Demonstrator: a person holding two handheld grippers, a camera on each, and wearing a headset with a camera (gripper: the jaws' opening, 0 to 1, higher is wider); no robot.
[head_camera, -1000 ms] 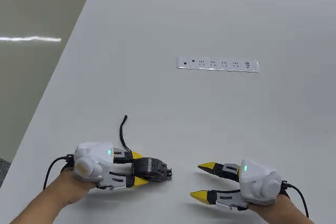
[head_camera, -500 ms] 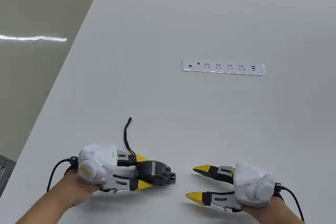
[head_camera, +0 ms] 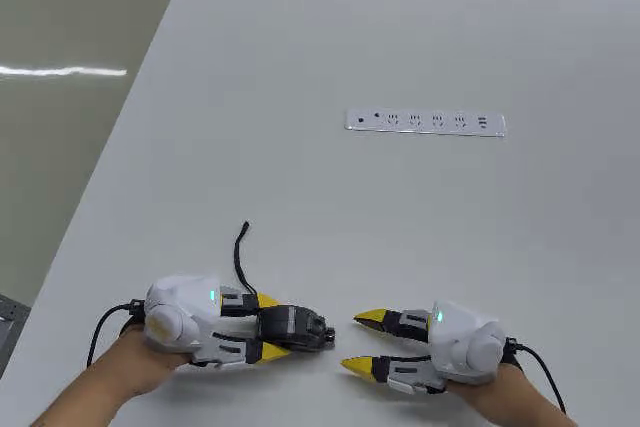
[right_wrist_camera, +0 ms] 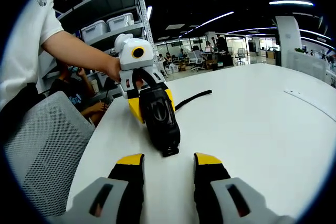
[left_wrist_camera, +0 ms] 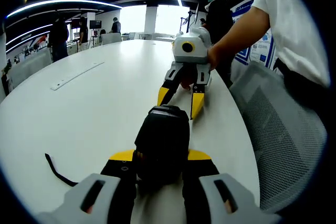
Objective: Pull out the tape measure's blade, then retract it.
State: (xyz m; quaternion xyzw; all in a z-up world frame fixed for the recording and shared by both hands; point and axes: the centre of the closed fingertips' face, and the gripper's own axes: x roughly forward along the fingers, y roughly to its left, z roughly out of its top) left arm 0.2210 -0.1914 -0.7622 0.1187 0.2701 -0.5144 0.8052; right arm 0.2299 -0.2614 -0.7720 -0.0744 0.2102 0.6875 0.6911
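Our left gripper (head_camera: 265, 325) is clamped on the black tape measure (head_camera: 300, 327), which lies on the table (head_camera: 400, 227). Its case looks hard and solid, so we would pinch the thin blade end at its nose. Our right gripper (head_camera: 353, 340), jaws apart, faces that nose.

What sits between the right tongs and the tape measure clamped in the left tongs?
Nothing: just a bare strip of white table, shown in the head view and the right gripper view. The right tongs are open, short of the tape measure.
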